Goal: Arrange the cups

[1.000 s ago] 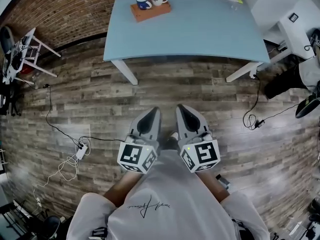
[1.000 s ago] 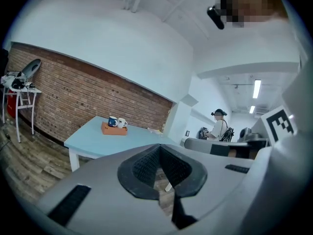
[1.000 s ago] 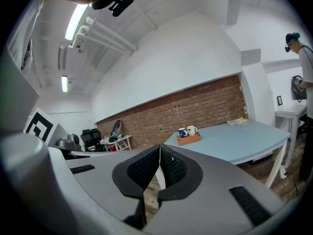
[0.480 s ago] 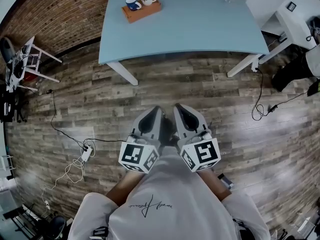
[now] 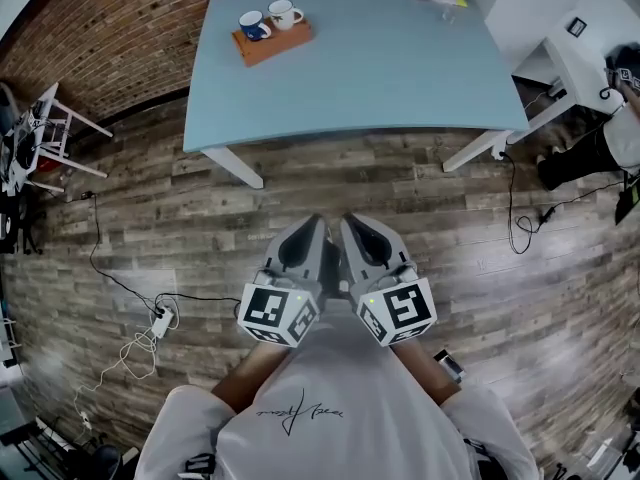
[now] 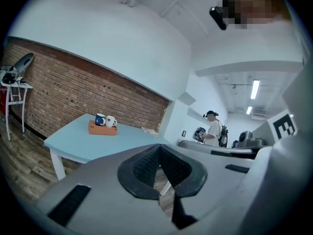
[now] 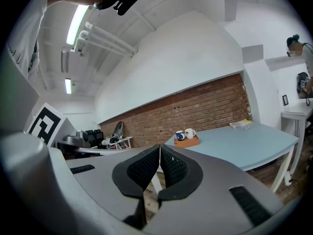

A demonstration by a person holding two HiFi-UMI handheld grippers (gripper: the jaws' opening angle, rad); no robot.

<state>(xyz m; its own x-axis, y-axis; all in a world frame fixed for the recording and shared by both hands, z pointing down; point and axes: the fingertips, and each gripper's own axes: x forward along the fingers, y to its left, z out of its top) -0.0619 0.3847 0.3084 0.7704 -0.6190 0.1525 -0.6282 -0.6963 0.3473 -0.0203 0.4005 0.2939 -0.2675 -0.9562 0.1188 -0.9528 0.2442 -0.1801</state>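
Head view: the grey left gripper [image 5: 316, 224] and grey right gripper [image 5: 346, 222] are hovering side by side, well short of the light-blue table [image 5: 380, 78]. A blue ceramic cup [image 5: 252, 25] and a white ceramic cup [image 5: 284, 13] are sitting on an orange-brown wooden block [image 5: 275, 43] near that table's far left corner.
Left gripper view: jaws are pressing together, holding nothing.
Right gripper view: jaws likewise are meeting, empty.
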